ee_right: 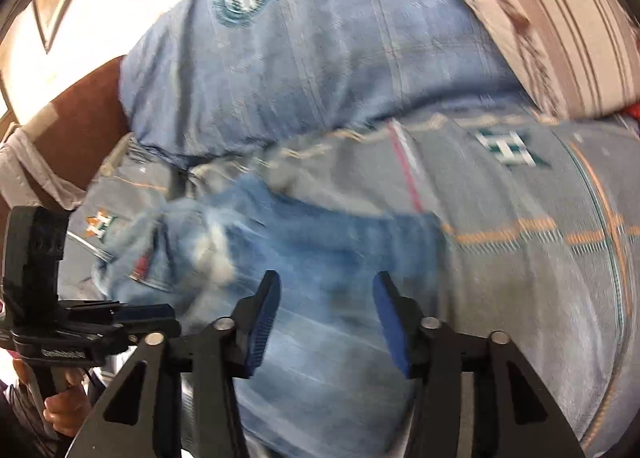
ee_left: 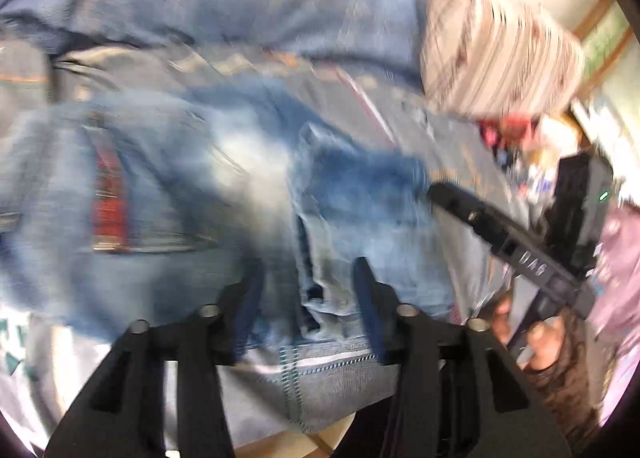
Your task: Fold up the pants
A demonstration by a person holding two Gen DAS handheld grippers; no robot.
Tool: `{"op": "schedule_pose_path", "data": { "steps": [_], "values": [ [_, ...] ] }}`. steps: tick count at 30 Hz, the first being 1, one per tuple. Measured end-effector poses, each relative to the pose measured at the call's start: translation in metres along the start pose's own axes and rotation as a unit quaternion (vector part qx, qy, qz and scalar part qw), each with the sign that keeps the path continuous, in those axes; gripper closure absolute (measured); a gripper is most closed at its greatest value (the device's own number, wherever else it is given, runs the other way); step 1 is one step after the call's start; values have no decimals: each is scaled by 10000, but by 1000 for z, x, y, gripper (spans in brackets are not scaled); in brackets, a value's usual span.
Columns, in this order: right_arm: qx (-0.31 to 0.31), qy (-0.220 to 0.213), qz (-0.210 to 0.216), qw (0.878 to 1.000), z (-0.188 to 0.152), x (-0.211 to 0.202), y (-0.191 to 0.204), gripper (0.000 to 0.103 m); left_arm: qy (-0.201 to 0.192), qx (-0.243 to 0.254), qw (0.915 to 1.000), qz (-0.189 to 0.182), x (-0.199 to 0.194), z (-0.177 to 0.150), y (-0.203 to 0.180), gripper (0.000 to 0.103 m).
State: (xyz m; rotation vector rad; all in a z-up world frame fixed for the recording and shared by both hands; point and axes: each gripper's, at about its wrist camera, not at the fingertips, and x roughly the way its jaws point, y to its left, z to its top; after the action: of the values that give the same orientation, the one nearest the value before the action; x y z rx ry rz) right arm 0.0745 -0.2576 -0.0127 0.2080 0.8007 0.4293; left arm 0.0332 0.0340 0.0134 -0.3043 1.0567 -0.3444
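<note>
Faded blue jeans (ee_left: 224,186) lie bunched on a bed with a grey-blue patterned sheet (ee_left: 340,382). A red plaid patch (ee_left: 110,206) shows on the jeans at the left. My left gripper (ee_left: 308,290) is open just above the denim, nothing between its blue pads. The right gripper shows in the left wrist view at the right, its fingertip (ee_left: 440,192) at the jeans' edge. In the right wrist view the jeans (ee_right: 304,258) lie below my open right gripper (ee_right: 326,298). The left gripper's body (ee_right: 60,330) is at the left. Both views are motion-blurred.
A blue pillow (ee_right: 304,58) lies behind the jeans, and a striped pillow (ee_right: 560,18) at the far right. A brown headboard (ee_right: 76,130) stands at the left. Cluttered items (ee_left: 520,146) sit beyond the bed's right side.
</note>
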Motion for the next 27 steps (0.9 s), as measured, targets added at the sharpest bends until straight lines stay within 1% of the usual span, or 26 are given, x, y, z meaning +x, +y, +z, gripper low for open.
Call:
{"op": "schedule_pose_path", "data": {
  "steps": [1, 2, 3, 4, 5, 6, 7, 8, 10, 11, 12, 14, 16, 18, 20, 22, 23, 26, 27],
  "values": [
    [-86, -2, 78, 9999, 7, 2, 11, 40, -138, -232, 9996, 9, -12, 1, 12, 37],
    [-192, 17, 144, 9997, 13, 5, 23, 40, -305, -549, 9980, -2, -26, 1, 28, 31],
    [-305, 32, 207, 9993, 19, 10, 34, 40, -455, -921, 9947, -1, -42, 0, 48, 30],
    [-385, 55, 254, 9989, 24, 14, 43, 40, -526, -1211, 9912, 11, -51, -1, 65, 30],
    [-488, 111, 332, 9982, 29, 21, 55, 40, -585, -1570, 9859, -3, -61, -4, 85, 30],
    [-595, 222, 450, 9970, 36, 32, 71, 40, -660, -2013, 9773, -70, -73, -11, 110, 30],
    [-650, 304, 518, 9961, 41, 39, 79, 40, -701, -2264, 9715, -100, -79, -16, 124, 30],
    [-760, 485, 621, 9940, 48, 53, 95, 40, -748, -2595, 9628, -132, -87, -25, 144, 30],
    [-916, 721, 709, 9907, 57, 71, 118, 39, -800, -3187, 9442, -218, -95, -42, 178, 30],
    [-1041, 911, 777, 9873, 63, 85, 134, 39, -783, -3494, 9332, -309, -95, -51, 194, 27],
    [-1125, 1008, 784, 9854, 66, 93, 145, 39, -745, -3676, 9262, -384, -91, -56, 200, 23],
    [-1413, 1265, 817, 9784, 74, 114, 172, 34, -603, -4058, 9102, -568, -79, -64, 215, 23],
    [-1714, 1416, 810, 9716, 79, 129, 193, 27, -346, -4329, 8966, -864, -59, -69, 222, 23],
    [-2097, 1584, 718, 9622, 84, 148, 217, 27, -174, -4410, 8909, -1070, -44, -74, 218, 23],
    [-2429, 1826, 748, 9498, 87, 166, 235, 26, -92, -4368, 8925, -1119, -35, -73, 211, 23],
    [-2773, 2084, 723, 9351, 89, 185, 251, 26, -108, -4362, 8926, -1131, -32, -71, 207, 23],
    [-2907, 2198, 748, 9282, 90, 194, 259, 26, -129, -4398, 8906, -1148, -31, -69, 206, 23],
    [-3215, 2592, 980, 9055, 94, 221, 276, 24, -220, -4437, 8881, -1180, -29, -64, 205, 23],
    [-3372, 2765, 1045, 8938, 95, 234, 284, 24, -213, -4444, 8877, -1182, -27, -61, 206, 23]
  ]
}}
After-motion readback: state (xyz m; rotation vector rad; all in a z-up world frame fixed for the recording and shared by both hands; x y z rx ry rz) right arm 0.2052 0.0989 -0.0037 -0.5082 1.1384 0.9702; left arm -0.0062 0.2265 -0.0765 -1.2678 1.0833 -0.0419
